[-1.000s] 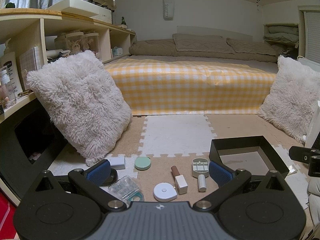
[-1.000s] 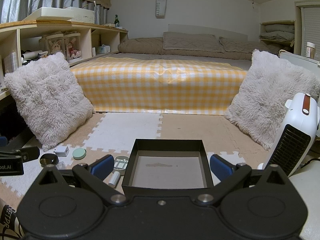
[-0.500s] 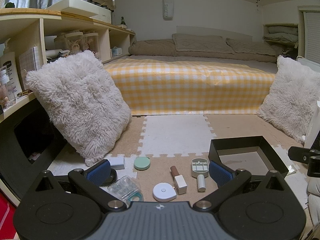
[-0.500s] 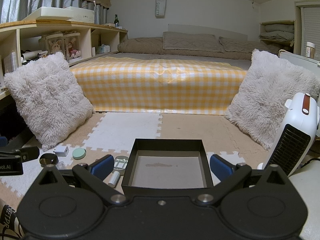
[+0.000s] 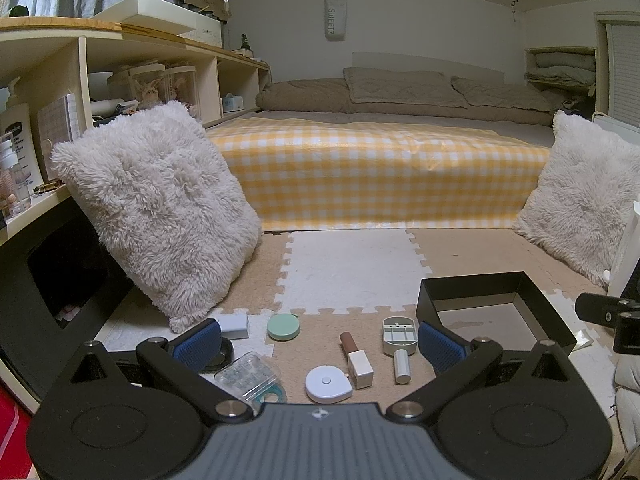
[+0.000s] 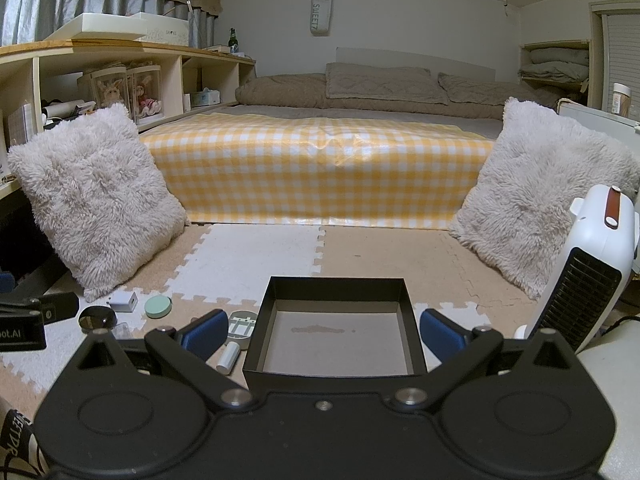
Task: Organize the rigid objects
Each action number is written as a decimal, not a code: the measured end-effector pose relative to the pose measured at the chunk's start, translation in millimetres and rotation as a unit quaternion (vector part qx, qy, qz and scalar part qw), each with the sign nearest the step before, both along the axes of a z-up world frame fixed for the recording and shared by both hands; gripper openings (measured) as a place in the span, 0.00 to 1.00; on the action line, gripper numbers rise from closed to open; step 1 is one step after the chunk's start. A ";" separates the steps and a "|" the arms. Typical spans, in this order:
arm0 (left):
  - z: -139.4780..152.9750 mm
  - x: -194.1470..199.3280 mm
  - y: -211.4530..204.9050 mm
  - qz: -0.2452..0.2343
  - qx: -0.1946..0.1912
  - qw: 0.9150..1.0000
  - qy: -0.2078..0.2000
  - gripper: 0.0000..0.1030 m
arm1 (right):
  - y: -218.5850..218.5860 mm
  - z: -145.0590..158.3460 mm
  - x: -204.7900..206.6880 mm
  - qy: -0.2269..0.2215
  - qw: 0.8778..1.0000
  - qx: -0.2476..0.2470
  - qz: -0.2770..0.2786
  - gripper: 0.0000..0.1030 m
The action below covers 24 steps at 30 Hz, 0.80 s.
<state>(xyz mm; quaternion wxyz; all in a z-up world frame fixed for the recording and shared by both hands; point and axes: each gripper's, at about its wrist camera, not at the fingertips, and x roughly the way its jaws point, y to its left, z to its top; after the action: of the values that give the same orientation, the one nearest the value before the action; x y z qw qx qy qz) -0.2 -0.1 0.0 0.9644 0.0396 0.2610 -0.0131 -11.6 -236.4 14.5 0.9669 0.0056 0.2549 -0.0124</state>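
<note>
Square black box (image 6: 335,292) on foam mat, left tongs (image 5: 318,340) and right tongs (image 6: 322,330) both wide, empty

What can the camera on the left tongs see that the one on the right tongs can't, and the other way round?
Only the left view shows the white tape measure, the lipstick and the clear plastic case. Only the right view shows the whole white heater with its brown strap. Both show the empty black box, the green round compact, the white charger, the two fluffy cushions and the yellow checked bed.
</note>
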 end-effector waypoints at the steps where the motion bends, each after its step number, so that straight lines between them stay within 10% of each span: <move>1: 0.1 -0.2 0.1 0.000 0.000 1.000 0.000 1.00 | -0.1 0.0 0.0 0.000 1.000 0.000 0.000 1.00; 24: 2.2 4.5 -11.1 0.018 -0.008 1.000 -0.006 1.00 | 0.0 1.2 -0.2 -0.006 1.000 0.004 -0.002 1.00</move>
<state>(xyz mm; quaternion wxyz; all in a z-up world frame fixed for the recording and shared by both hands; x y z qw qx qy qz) 4.3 -11.2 2.2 0.9665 0.0277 0.2553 0.0022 -11.8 -236.4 15.6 0.9682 0.0104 0.2495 -0.0132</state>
